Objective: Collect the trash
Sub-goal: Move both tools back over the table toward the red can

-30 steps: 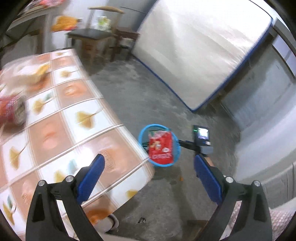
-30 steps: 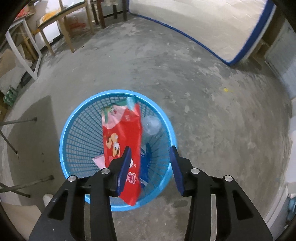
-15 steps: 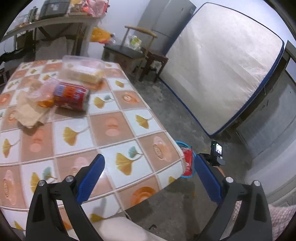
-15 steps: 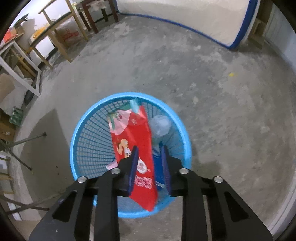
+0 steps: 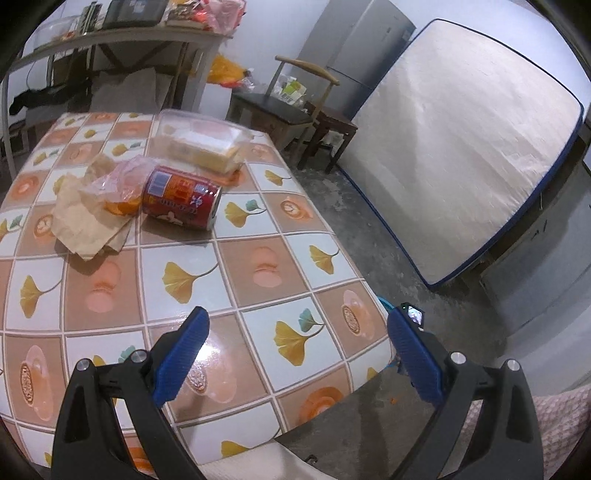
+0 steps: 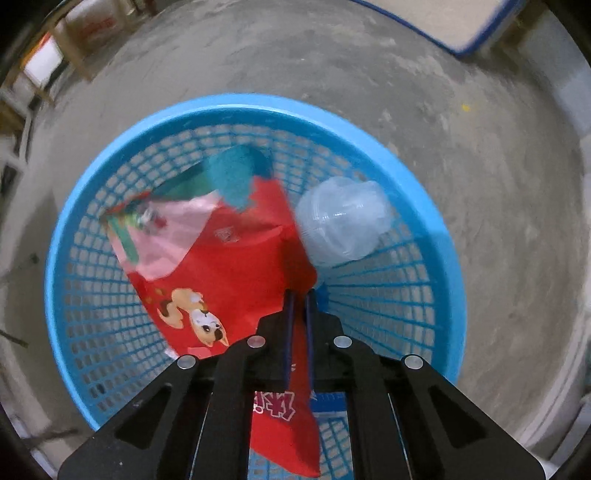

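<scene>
My left gripper (image 5: pixel 295 325) is open and empty above the near edge of the tiled table (image 5: pixel 258 273). Farther back on it lie a red can (image 5: pixel 181 197) on its side, a crumpled brown paper bag (image 5: pixel 88 218), a clear plastic wrapper (image 5: pixel 122 181) and a clear food box (image 5: pixel 203 142). My right gripper (image 6: pixel 298 299) is shut, its fingers nearly together just above the blue mesh basket (image 6: pixel 436 236). In the basket lie a red snack bag (image 6: pixel 229 266), a clear plastic cup (image 6: pixel 343 219) and a teal scrap (image 6: pixel 236 173). Whether the fingers pinch the bag is unclear.
A mattress (image 5: pixel 461 147) leans on the wall at the right, with a wooden chair (image 5: pixel 284 107) and a cluttered shelf (image 5: pixel 122 22) behind the table. The basket stands on bare concrete floor (image 6: pixel 480 129) beside the table.
My left gripper swung from the basket back over the table, bringing the can and wrappers into view. My right gripper closed from open and dropped closer to the basket.
</scene>
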Motion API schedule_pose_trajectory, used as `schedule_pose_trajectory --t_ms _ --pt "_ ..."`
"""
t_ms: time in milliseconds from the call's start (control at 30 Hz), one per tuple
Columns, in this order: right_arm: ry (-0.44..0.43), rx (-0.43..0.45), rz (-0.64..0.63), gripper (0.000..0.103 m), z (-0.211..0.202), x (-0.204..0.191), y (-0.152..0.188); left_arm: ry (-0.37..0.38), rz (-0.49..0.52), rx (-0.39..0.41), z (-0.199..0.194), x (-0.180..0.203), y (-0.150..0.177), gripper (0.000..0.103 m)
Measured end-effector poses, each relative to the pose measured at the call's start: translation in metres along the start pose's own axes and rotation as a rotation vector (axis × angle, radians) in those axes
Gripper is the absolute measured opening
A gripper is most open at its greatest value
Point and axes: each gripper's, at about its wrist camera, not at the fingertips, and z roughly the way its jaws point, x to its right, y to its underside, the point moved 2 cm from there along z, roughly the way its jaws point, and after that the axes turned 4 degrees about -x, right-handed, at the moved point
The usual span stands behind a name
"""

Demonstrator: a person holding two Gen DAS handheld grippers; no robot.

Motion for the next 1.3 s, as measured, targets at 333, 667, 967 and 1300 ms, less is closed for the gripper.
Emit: schedule_pose_trajectory --t_ms 333,667,967,1300 --pt "0.175 0.006 -0.197 0.024 0.004 -0.027 0.011 -0.011 -0.014 0.001 -0.001 -0.010 0.002 0.095" --pt "0.012 0.164 -0.103 0.058 -0.087 0.003 0.043 -0.021 -0.040 0.035 -0.018 -0.024 0.012 0.095" --pt "-0.281 0.387 -0.130 0.068 -0.230 -0.015 0.086 -0.114 -0.070 0.075 -0.035 -0.049 0.030 0.095" --pt "-0.607 0.512 -0.475 0.082 -0.377 -0.132 0.138 -0.202 -0.133 0.123 -0.049 -0.084 0.042 0.095"
